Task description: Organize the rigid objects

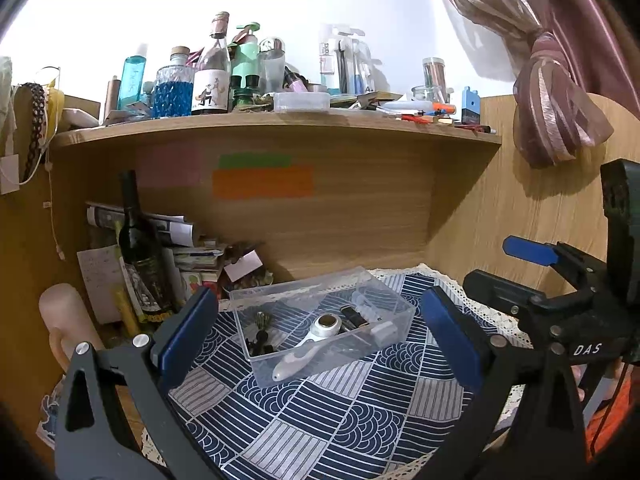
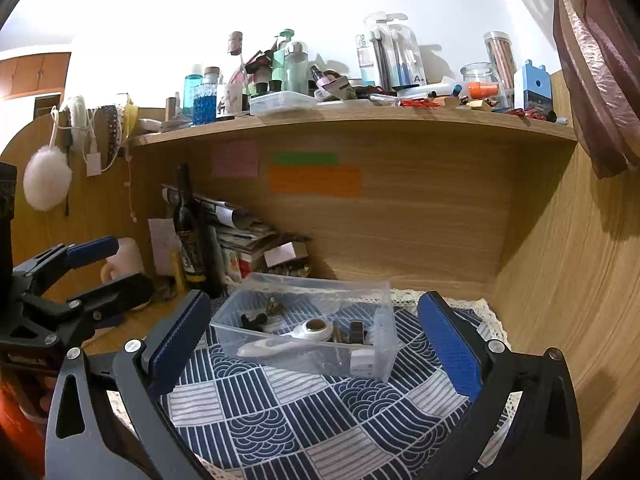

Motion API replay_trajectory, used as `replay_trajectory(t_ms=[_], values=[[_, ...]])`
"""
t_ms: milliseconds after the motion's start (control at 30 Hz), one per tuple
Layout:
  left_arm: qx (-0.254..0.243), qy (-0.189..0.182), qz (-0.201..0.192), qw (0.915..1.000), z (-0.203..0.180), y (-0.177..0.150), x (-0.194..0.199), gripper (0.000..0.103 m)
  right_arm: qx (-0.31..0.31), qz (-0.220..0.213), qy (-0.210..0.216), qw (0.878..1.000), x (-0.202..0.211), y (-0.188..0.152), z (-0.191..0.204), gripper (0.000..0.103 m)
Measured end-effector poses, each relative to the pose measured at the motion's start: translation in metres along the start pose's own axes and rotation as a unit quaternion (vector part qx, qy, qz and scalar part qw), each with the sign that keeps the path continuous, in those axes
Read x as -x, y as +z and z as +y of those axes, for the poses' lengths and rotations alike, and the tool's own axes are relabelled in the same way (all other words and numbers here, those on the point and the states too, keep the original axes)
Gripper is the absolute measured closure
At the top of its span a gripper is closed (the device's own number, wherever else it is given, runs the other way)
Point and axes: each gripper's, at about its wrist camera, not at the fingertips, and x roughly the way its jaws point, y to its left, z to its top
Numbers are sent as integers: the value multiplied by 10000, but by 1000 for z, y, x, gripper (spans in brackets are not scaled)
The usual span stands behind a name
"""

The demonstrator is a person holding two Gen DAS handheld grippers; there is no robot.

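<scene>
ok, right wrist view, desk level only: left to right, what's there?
left gripper → dark wine bottle → stack of papers and books → clear plastic box holding a white rotary cutter → wooden side panel. All but the gripper and panel sit on or behind the blue patterned cloth.

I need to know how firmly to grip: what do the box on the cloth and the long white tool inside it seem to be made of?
Box: apparently rigid clear plastic, glossy; the cloth pattern shows through its walls. Long white tool: likely smooth hard plastic, with a darker round inset of unclear material.
</scene>
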Motion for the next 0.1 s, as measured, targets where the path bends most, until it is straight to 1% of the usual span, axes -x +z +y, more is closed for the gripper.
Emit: replay_trajectory(t_ms=[100], values=[[30,0,20,10000,0,0,0,0,0,10,-2,10000,-1,0,0,0]])
